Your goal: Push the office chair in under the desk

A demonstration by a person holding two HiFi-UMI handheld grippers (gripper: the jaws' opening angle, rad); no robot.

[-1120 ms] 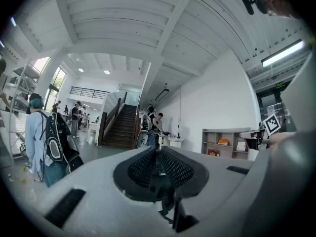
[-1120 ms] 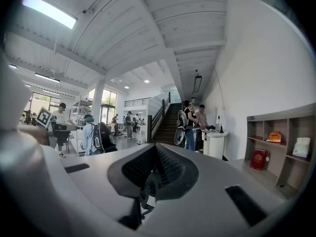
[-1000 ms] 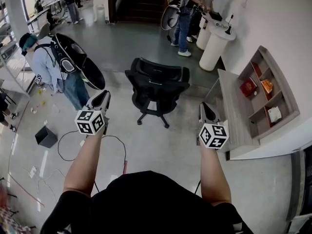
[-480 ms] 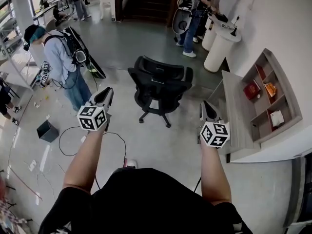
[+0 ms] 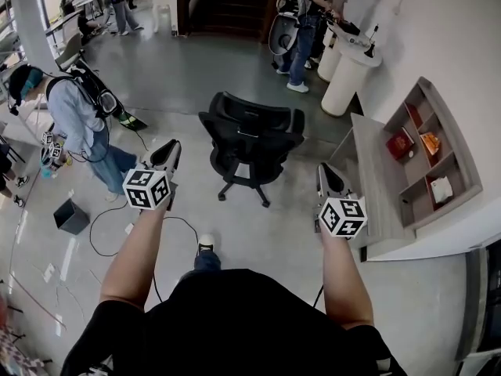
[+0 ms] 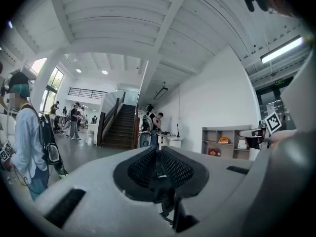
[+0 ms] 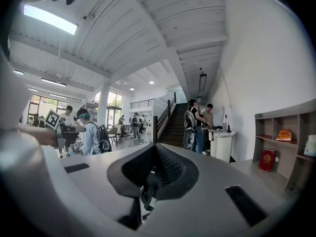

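We hold both tools out level in front of us. The left hand-held gripper (image 5: 168, 153) is clenched on nothing: in its own view the ribbed pads lie almost together, with only a thin slit between them. The right hand-held gripper (image 5: 325, 175) is clenched and empty too, its pads pressed together. Neither touches anything.

The office chair (image 5: 252, 135) stands out on the grey floor (image 5: 235, 233) ahead of us, between the lines of the two grippers and well apart from both. It is left of the bench (image 5: 380, 182) and not under it, with open floor between its castors and the bench's edge.

On the bench, against the white wall, stands a grey shelf unit (image 5: 462, 159) of open compartments. A red book (image 5: 399, 140) stands upright in a lower compartment. An orange thing (image 5: 429, 140) lies on the shelf above it, and a white thing (image 5: 441, 185) sits in a compartment nearer to us. What these last two are we cannot tell.

At the left, near a person with a backpack (image 5: 78, 124), a small dark box (image 5: 72, 218) sits on the floor beside a looped cable (image 5: 109, 237). Whether it holds anything we cannot see.
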